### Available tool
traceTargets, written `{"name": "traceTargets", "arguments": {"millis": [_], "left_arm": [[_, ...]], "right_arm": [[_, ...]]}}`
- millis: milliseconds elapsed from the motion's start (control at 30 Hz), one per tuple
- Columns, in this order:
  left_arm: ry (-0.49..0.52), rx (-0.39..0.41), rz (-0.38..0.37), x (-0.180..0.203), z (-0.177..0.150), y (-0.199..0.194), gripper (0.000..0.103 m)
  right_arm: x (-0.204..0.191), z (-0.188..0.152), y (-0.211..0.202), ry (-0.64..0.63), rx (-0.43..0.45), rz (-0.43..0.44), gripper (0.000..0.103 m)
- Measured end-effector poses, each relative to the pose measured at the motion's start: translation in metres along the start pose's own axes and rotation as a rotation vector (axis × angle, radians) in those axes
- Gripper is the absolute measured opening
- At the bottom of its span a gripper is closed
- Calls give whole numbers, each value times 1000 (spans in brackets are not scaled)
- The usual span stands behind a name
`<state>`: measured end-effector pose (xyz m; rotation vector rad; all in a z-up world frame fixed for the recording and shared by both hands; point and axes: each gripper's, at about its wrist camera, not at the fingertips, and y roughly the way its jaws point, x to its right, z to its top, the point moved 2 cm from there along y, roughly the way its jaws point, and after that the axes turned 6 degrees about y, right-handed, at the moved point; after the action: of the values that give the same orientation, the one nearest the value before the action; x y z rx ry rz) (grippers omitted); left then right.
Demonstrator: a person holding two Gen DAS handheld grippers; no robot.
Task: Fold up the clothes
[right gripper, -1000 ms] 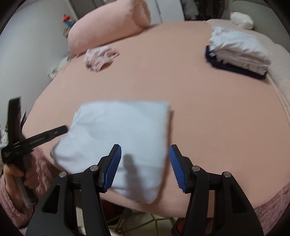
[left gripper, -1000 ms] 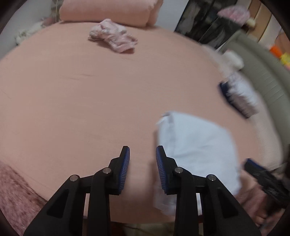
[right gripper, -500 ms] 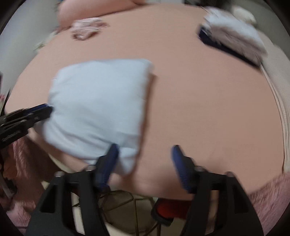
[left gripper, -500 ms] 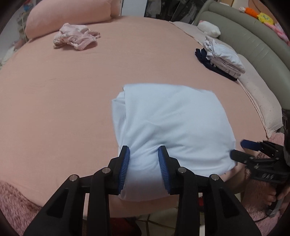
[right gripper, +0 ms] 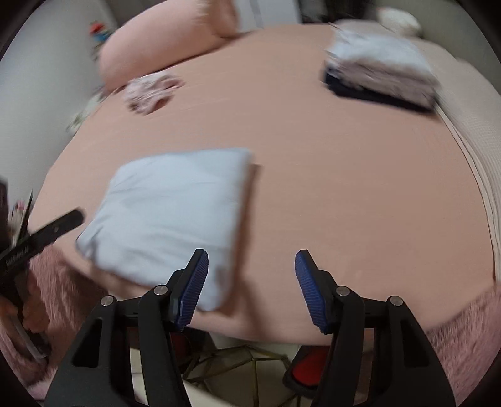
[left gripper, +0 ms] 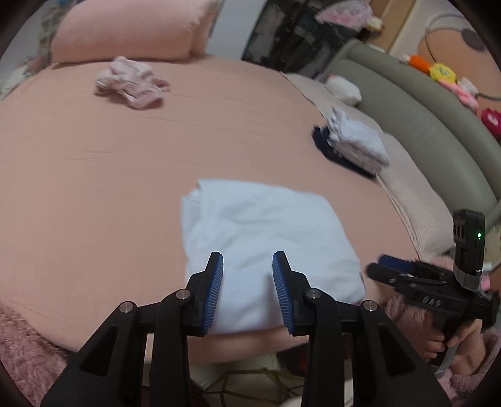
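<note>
A folded pale blue garment (left gripper: pixel 266 238) lies flat near the front edge of the pink bed (left gripper: pixel 94 175). My left gripper (left gripper: pixel 247 269) is open and empty, hovering over the garment's near edge. My right gripper (right gripper: pixel 249 266) is open and empty, to the right of the same garment (right gripper: pixel 175 213), above the bed's front edge. The right gripper also shows in the left wrist view (left gripper: pixel 388 266) at the garment's right side. A crumpled pink garment (left gripper: pixel 131 83) lies far back on the bed.
A stack of folded clothes (left gripper: pixel 353 142) sits at the bed's right side, also in the right wrist view (right gripper: pixel 382 69). A pink bolster pillow (left gripper: pixel 131 28) lies at the back. A grey-green sofa back (left gripper: pixel 422 119) curves along the right.
Both grippers have drawn back and up from the folded pale blue garment. The right wrist view has swung so the garment sits further left. The garment stays flat on the bed.
</note>
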<state>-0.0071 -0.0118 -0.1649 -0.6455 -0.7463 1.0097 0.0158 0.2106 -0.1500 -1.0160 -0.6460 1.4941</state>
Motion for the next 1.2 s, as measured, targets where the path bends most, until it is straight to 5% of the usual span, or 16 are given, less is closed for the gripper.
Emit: {"name": "traceTargets", "arguments": {"millis": [67, 133, 300, 433, 600, 767, 1000, 1200], "left_arm": [[13, -60, 57, -4, -4, 15, 34], [-22, -95, 91, -16, -6, 24, 36], [-88, -17, 82, -22, 1, 13, 35], [16, 78, 37, 7, 6, -3, 34], [89, -16, 58, 23, 0, 18, 35], [53, -54, 75, 10, 0, 31, 34], [11, -51, 48, 4, -2, 34, 34], [33, -67, 49, 8, -2, 39, 34]], "right_arm": [[-6, -7, 17, -44, -67, -88, 58], [5, -10, 22, 14, -103, -81, 60], [46, -12, 5, 152, -68, -126, 60], [36, -23, 4, 135, -146, 58, 60], [-11, -34, 24, -72, -187, 26, 60], [-34, -27, 44, -164, -127, -81, 59], [-26, -18, 12, -62, 30, -13, 59], [-10, -17, 37, -36, -36, -96, 59]]}}
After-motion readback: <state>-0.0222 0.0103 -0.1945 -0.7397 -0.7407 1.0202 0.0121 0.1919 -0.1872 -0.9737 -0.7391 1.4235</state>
